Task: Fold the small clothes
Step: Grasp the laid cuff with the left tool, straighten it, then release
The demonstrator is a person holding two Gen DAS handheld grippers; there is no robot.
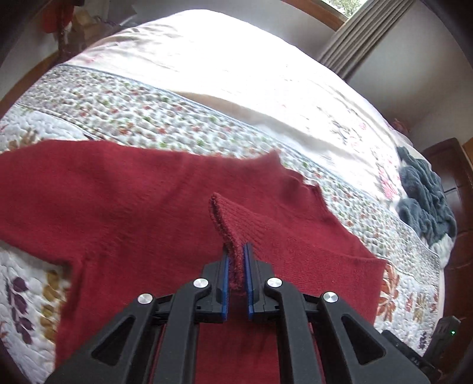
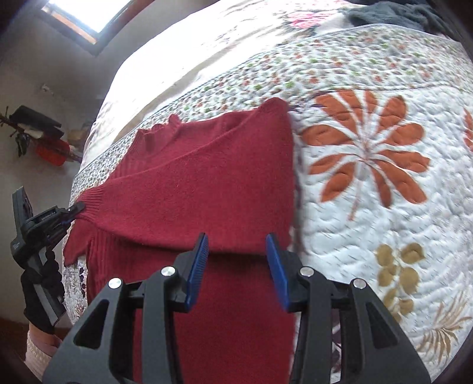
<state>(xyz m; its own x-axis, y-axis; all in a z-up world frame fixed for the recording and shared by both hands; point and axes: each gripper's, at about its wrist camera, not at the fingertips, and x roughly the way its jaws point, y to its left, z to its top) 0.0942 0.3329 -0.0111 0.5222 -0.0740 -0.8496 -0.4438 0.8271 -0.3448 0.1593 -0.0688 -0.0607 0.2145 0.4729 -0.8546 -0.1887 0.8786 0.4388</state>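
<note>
A bed (image 1: 207,73) fills the room, covered by a white quilt (image 2: 384,206) stitched with orange flowers, leaves and a band of small speckled print. Grey curtains (image 1: 363,32) hang beside a window (image 2: 85,11) past the far side of the bed, and dark wooden furniture (image 1: 455,189) stands close against one edge. A crumpled blue-grey cloth (image 1: 425,201) lies near that same edge, well apart from the work.

A red sweater (image 2: 207,183) lies spread flat on the quilt near the front edge of the bed, its neck pointing away. The left claw (image 1: 235,265) is clamped on the ribbed cuff of a sleeve (image 1: 236,224), lifting it over the body of the sweater. The right claw (image 2: 236,251) hangs above the sweater's lower part with its blue pads (image 2: 198,265) spread wide, holding nothing.
</note>
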